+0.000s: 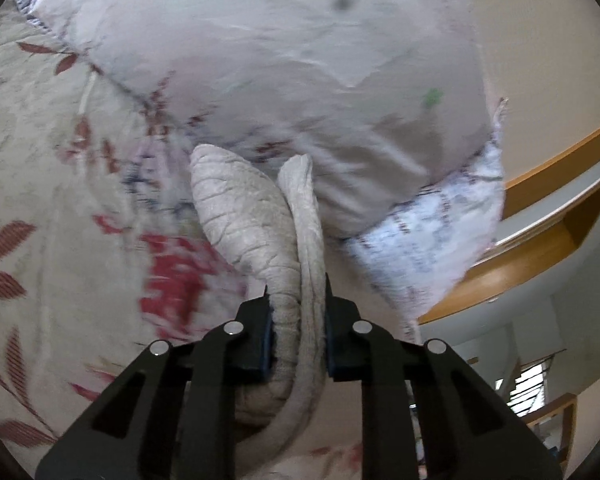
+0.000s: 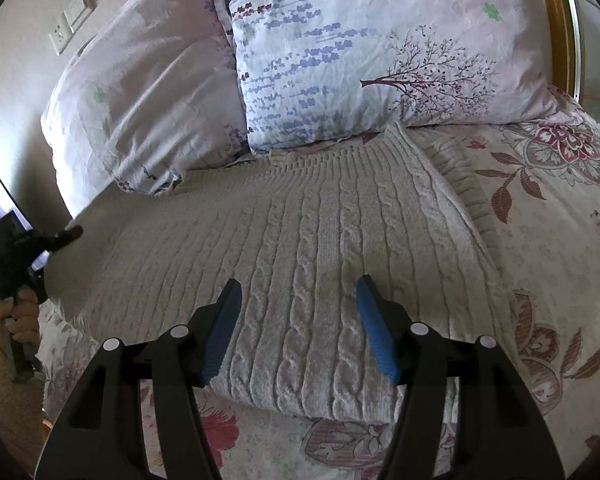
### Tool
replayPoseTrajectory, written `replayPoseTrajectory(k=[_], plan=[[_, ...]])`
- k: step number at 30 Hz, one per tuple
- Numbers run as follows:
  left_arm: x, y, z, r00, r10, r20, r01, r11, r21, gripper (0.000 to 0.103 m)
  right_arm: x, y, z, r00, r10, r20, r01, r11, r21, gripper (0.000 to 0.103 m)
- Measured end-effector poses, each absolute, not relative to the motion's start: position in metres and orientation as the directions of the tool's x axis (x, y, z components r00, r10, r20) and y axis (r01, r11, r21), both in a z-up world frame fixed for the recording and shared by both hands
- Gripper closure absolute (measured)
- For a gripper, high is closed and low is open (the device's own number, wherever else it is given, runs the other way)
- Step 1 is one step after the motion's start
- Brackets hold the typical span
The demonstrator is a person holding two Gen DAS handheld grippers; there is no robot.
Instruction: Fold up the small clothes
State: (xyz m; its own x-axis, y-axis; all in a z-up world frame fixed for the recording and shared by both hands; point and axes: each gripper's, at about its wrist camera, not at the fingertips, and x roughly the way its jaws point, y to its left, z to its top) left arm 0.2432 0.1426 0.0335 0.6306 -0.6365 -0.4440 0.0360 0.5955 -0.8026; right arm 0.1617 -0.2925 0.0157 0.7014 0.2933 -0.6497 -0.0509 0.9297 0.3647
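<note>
A cream cable-knit sweater [image 2: 300, 240] lies spread on the floral bedspread [image 2: 560, 240], its neck toward the pillows. My right gripper [image 2: 298, 304] is open and hovers just above the sweater's lower middle, holding nothing. My left gripper [image 1: 298, 312] is shut on a bunched fold of the sweater [image 1: 252, 220], lifted off the bed. In the right wrist view the left gripper [image 2: 66, 236] shows at the far left, held by a hand, pulling the sweater's left edge up and outward.
Two pale floral pillows [image 2: 380, 52] lie behind the sweater against the wall. A wooden headboard [image 1: 540, 240] curves at the right of the left wrist view. Wall sockets [image 2: 70, 20] are at the upper left.
</note>
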Motion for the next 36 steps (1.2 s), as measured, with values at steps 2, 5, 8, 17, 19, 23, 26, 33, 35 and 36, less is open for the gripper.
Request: replayPoseTrajectory(k=[2,5,8,17,19,23,26,33,35,36], plan=[[0.241,0.134,0.041,0.635,-0.657,-0.406,0.055,0.563,-0.824,0.086,0.16,-0.293,0.016,0.703,0.295,-0.647,-0.052,0.929,0.367,0.042],[0.24,0.115,0.053,0.633,-0.693,-0.344,0.097,0.512,-0.853,0.086,0.158,-0.295,0.016,0.705,0.298,-0.643,-0.053,0.927,0.372,0.042],[0.241,0.086,0.062,0.61,-0.726,-0.317,0.141,0.493,-0.859,0.086,0.155,-0.297,0.016,0.709,0.298,-0.639,-0.052,0.926,0.374,0.042],[0.251,-0.011,0.048,0.498,-0.797,-0.343,0.208,0.493,-0.845,0.087,0.142,-0.311,0.015,0.725,0.282,-0.628,-0.028,0.924,0.382,0.042],[0.254,-0.033,0.036,0.462,-0.8,-0.382,0.202,0.515,-0.833,0.086,0.141,-0.316,0.015,0.729,0.274,-0.627,-0.017,0.923,0.384,0.042],[0.257,-0.063,0.016,0.421,-0.772,-0.476,0.189,0.588,-0.786,0.086,0.14,-0.324,0.016,0.736,0.261,-0.625,0.001,0.922,0.387,0.042],[0.257,-0.07,0.023,0.415,-0.766,-0.492,0.213,0.607,-0.766,0.075,0.14,-0.328,0.019,0.739,0.265,-0.62,0.006,0.917,0.399,0.042],[0.237,-0.045,0.042,0.381,-0.83,-0.406,0.295,0.526,-0.798,0.034,0.146,-0.328,0.034,0.737,0.332,-0.588,-0.025,0.884,0.467,0.042],[0.23,-0.027,0.055,0.461,-0.787,-0.41,0.314,0.577,-0.754,0.028,0.151,-0.33,0.037,0.725,0.385,-0.571,-0.044,0.853,0.52,0.042],[0.226,-0.015,0.059,0.506,-0.746,-0.432,0.303,0.623,-0.721,0.025,0.154,-0.33,0.038,0.717,0.409,-0.565,-0.05,0.838,0.544,0.042]])
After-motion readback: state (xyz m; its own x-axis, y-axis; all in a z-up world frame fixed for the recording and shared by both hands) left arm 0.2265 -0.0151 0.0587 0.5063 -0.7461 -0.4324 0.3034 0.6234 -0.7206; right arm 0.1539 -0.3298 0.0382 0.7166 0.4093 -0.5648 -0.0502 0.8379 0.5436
